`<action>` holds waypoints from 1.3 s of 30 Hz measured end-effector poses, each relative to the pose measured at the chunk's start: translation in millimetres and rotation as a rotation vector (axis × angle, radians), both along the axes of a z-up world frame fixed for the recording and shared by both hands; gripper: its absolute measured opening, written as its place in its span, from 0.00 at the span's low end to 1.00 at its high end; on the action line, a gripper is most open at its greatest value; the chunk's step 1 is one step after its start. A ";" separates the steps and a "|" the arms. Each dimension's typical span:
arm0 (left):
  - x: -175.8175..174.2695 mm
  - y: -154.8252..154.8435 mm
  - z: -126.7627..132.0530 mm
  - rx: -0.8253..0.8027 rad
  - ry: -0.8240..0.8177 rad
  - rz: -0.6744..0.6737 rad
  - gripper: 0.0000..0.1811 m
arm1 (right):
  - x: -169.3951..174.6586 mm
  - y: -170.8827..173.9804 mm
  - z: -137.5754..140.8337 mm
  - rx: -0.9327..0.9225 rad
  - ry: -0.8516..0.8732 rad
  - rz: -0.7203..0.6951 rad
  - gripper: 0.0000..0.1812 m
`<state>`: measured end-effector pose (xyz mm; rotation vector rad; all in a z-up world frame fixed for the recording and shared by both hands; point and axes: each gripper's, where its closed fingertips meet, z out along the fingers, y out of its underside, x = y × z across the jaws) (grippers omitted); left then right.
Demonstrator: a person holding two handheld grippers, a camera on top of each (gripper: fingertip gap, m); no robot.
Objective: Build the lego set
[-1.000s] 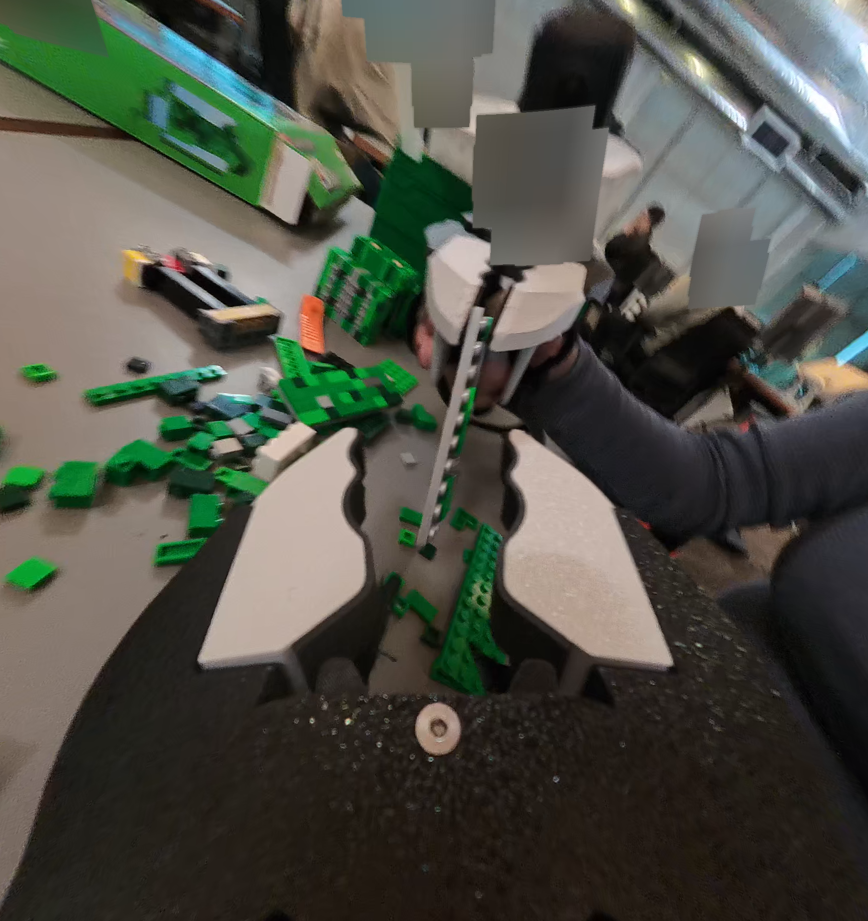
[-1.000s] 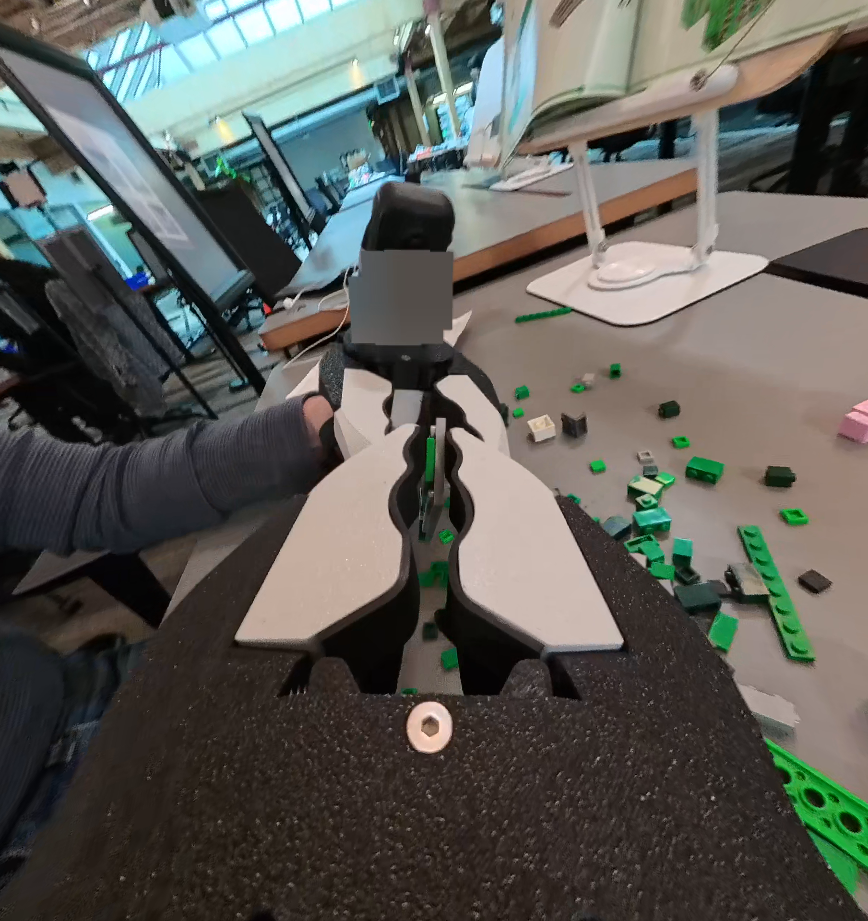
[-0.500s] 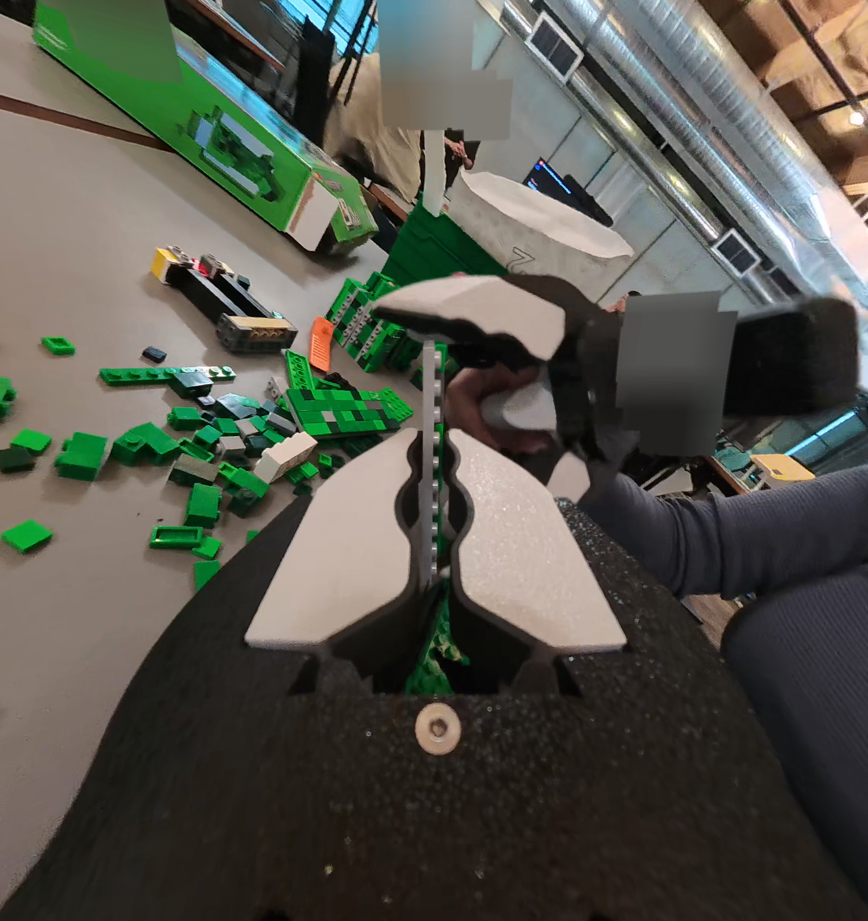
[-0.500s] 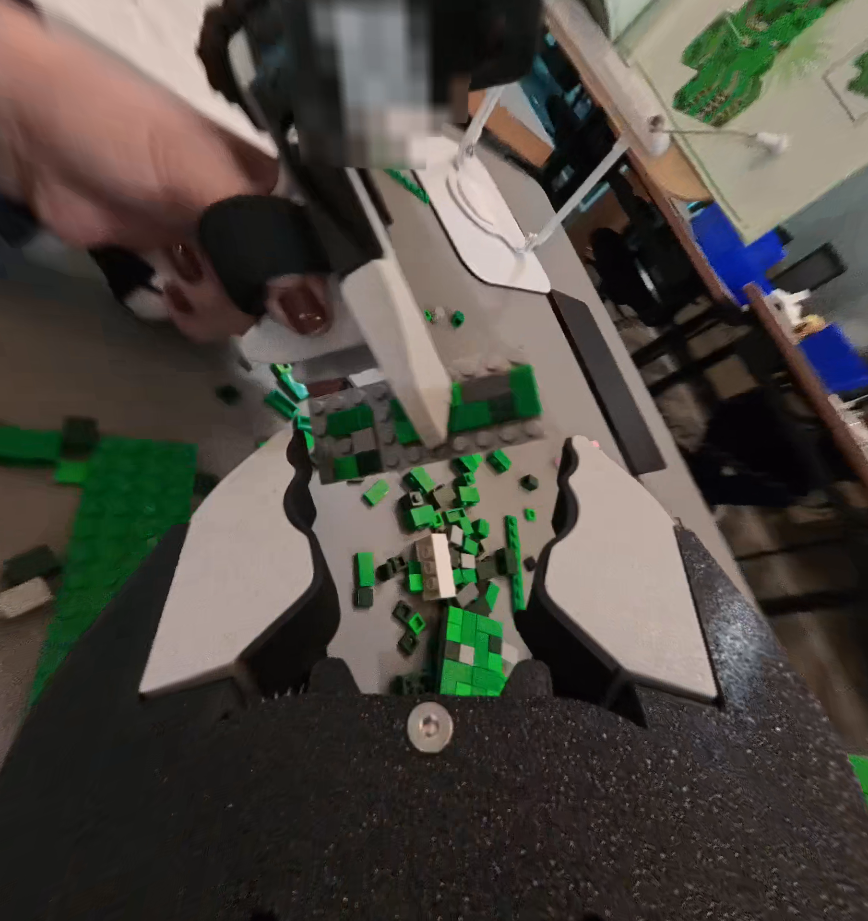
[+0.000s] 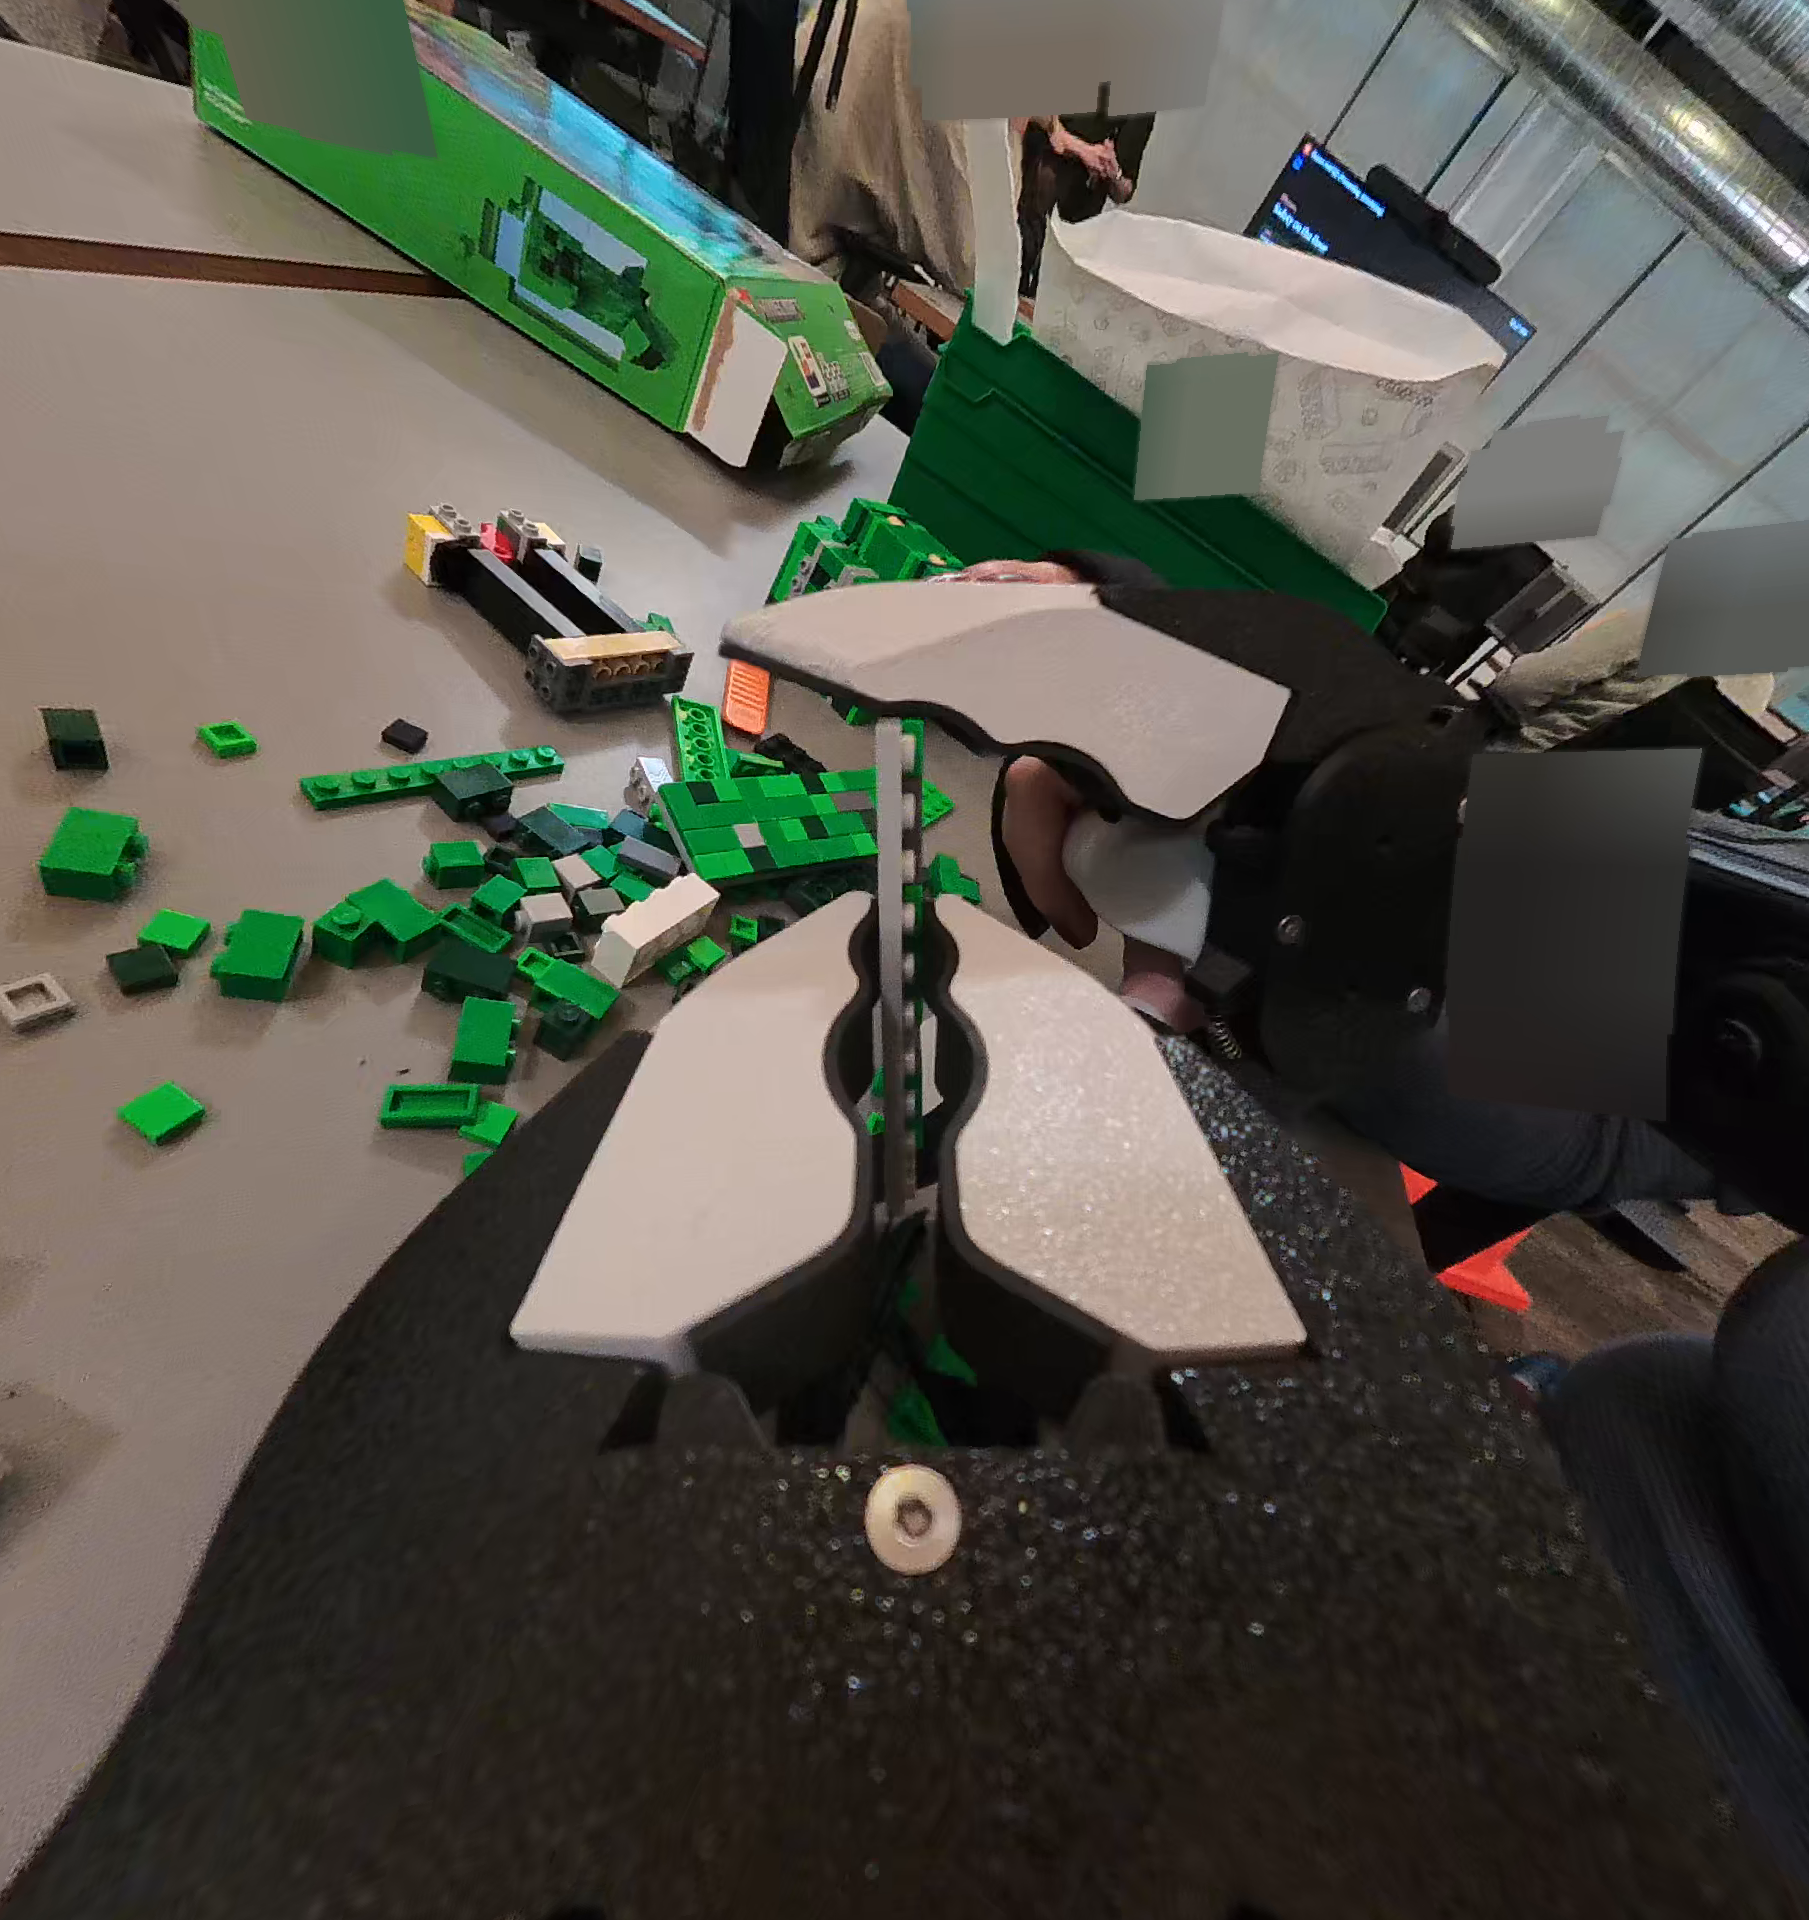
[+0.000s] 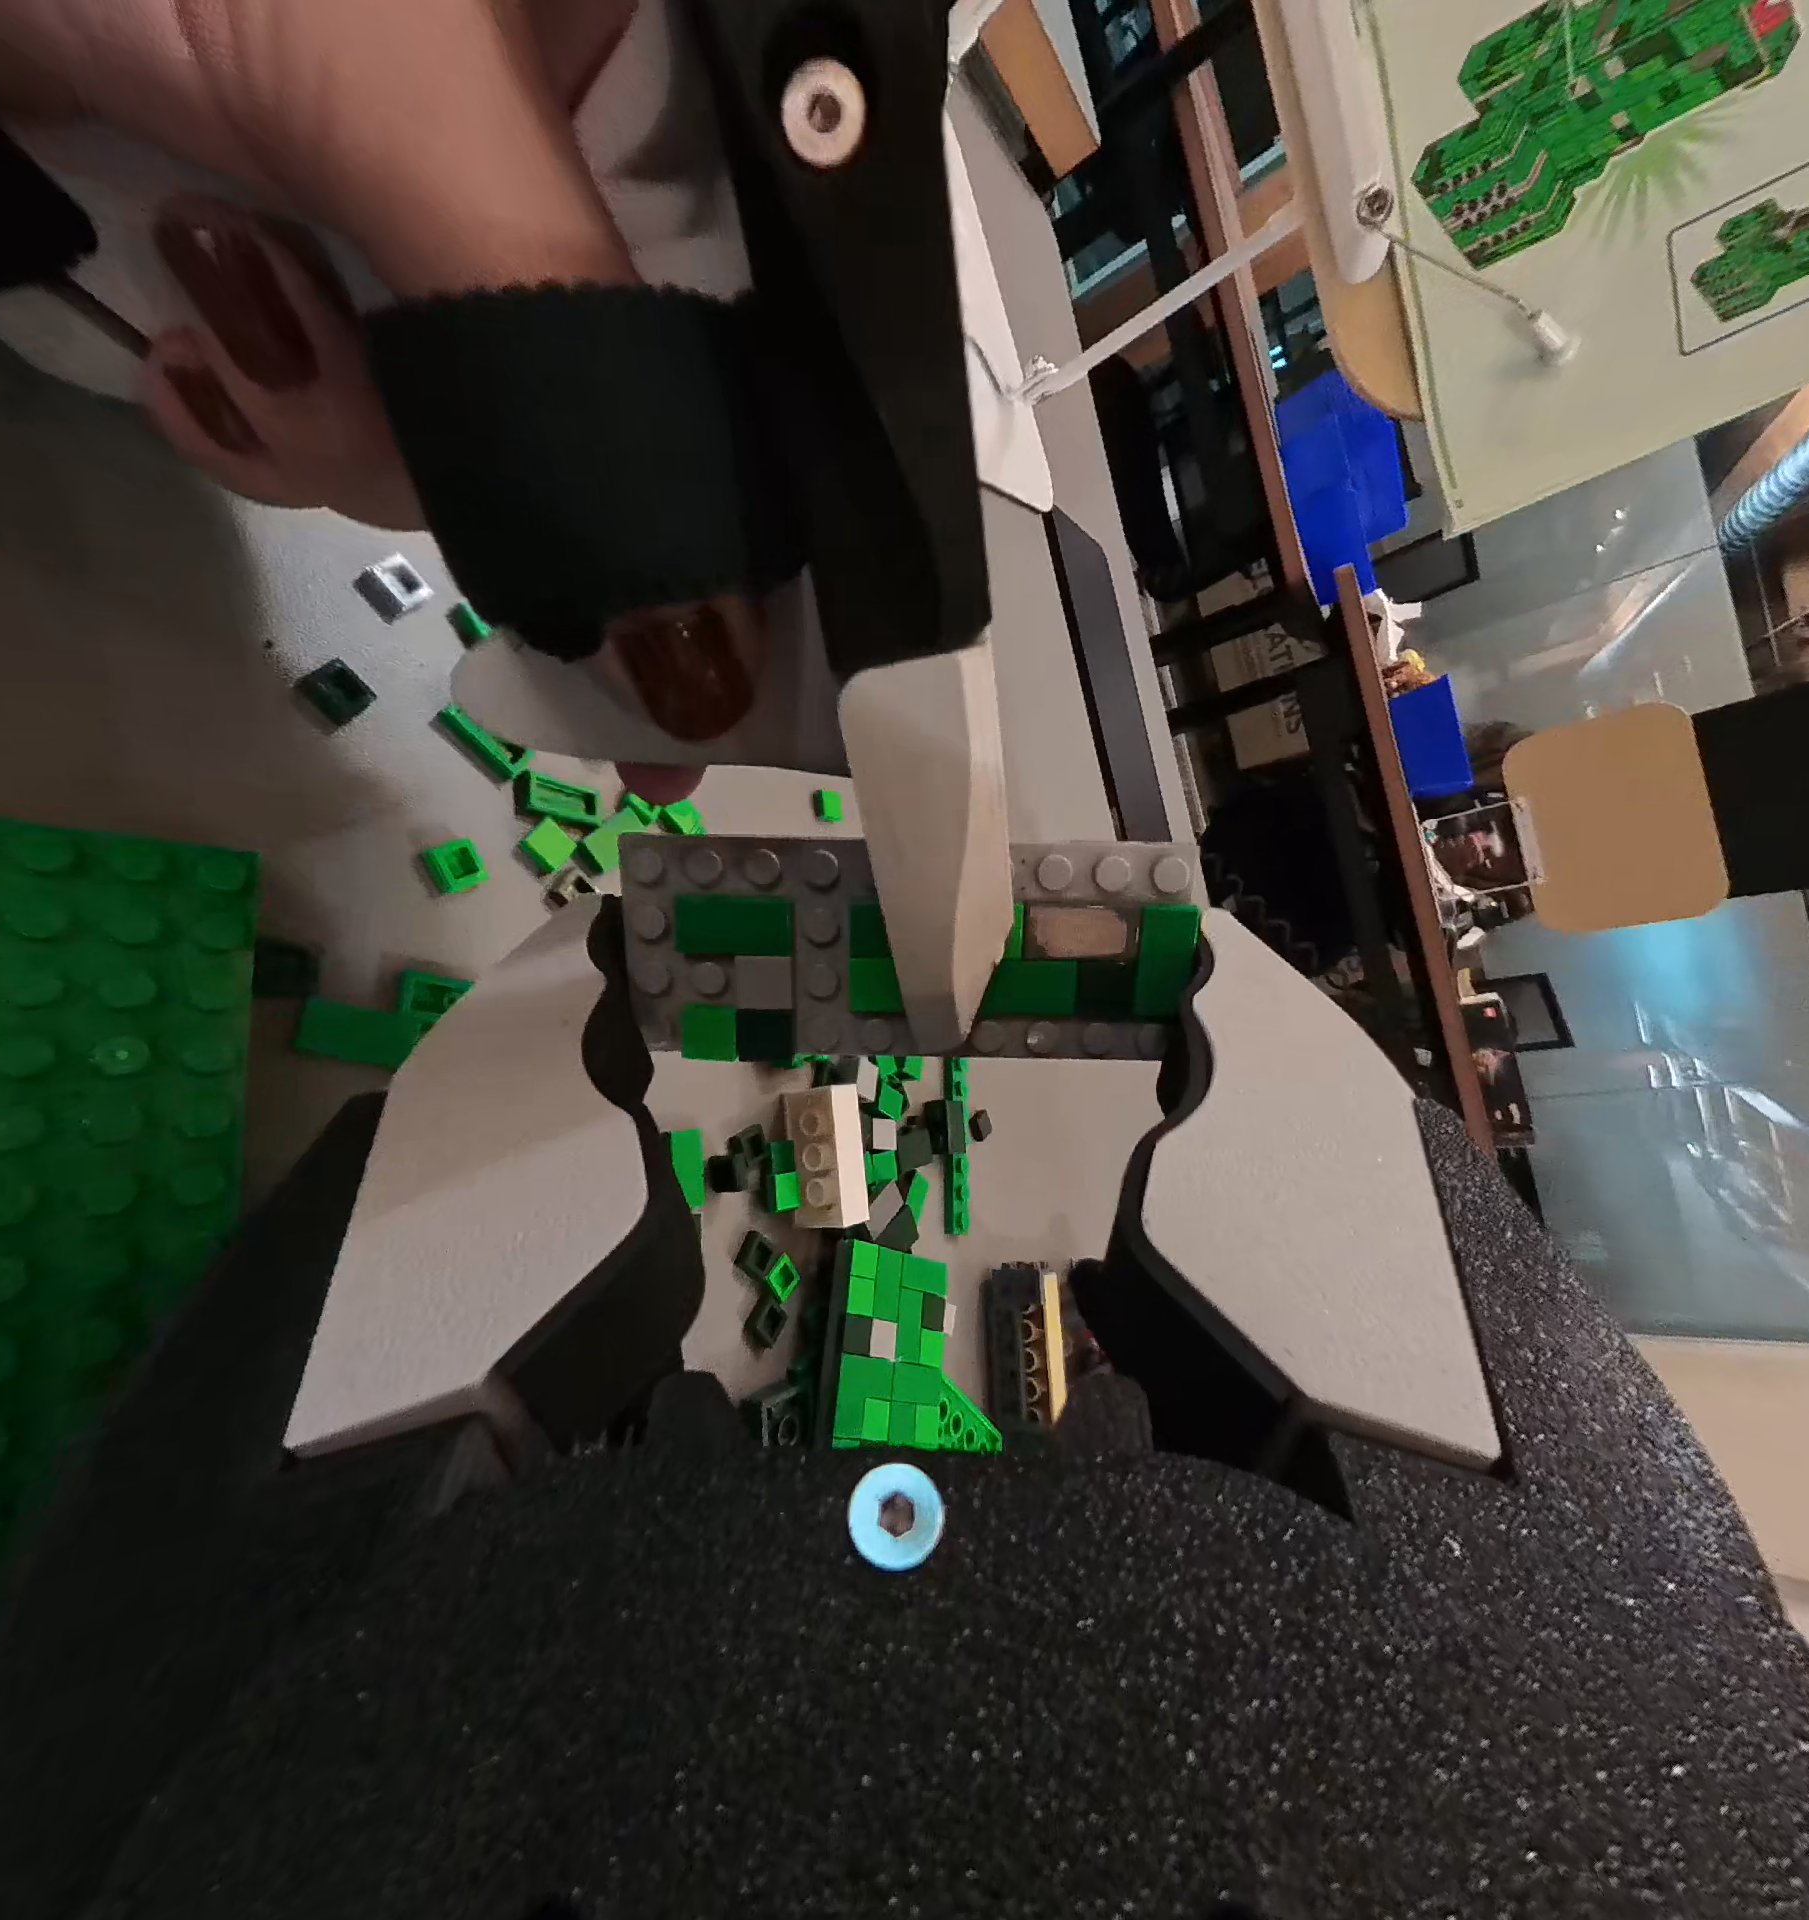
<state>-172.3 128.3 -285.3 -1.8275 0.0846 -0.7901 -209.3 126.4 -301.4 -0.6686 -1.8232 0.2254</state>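
My left gripper (image 5: 900,914) is shut on a grey plate (image 5: 887,831) that carries green tiles, held on edge above the table. In the right wrist view the same plate (image 6: 734,935) faces the camera, and a left gripper finger (image 6: 931,831) clamps its middle from above. My right gripper (image 6: 900,935) is open wide and straddles the plate lengthwise, fingertips at the plate's two ends. I cannot tell whether they press on it. In the left wrist view one right gripper finger (image 5: 983,665) lies across the plate's far end.
Loose green, grey and white bricks (image 5: 464,935) litter the grey table (image 5: 204,468). A green tiled panel (image 5: 775,821), a black subassembly (image 5: 547,603), a green box (image 5: 567,239) and a green bin (image 5: 1066,488) stand behind. A green baseplate (image 6: 79,1091) lies left; a booklet on a stand (image 6: 1606,208) is upper right.
My right gripper let go of the plate, opened, turned sideways and now straddles it. My left gripper shut on the plate and holds it.
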 end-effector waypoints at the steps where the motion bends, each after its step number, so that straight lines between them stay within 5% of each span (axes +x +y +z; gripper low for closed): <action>1: 0.1 0.9 0.2 0.005 -0.007 0.004 0.03 | 0.2 0.9 0.0 0.004 -0.001 -0.001 0.53; 12: -1.0 1.8 3.0 0.024 -0.014 0.021 0.03 | -0.5 -7.0 -3.2 -0.031 0.003 0.044 0.53; 34: -0.5 -1.0 -9.2 -0.007 0.248 0.023 0.03 | -6.7 -5.5 -14.9 -0.067 -0.016 -0.002 0.57; 39: -1.0 0.3 -5.5 0.001 0.170 0.035 0.03 | -9.2 -0.6 -10.5 0.014 0.022 -0.033 0.57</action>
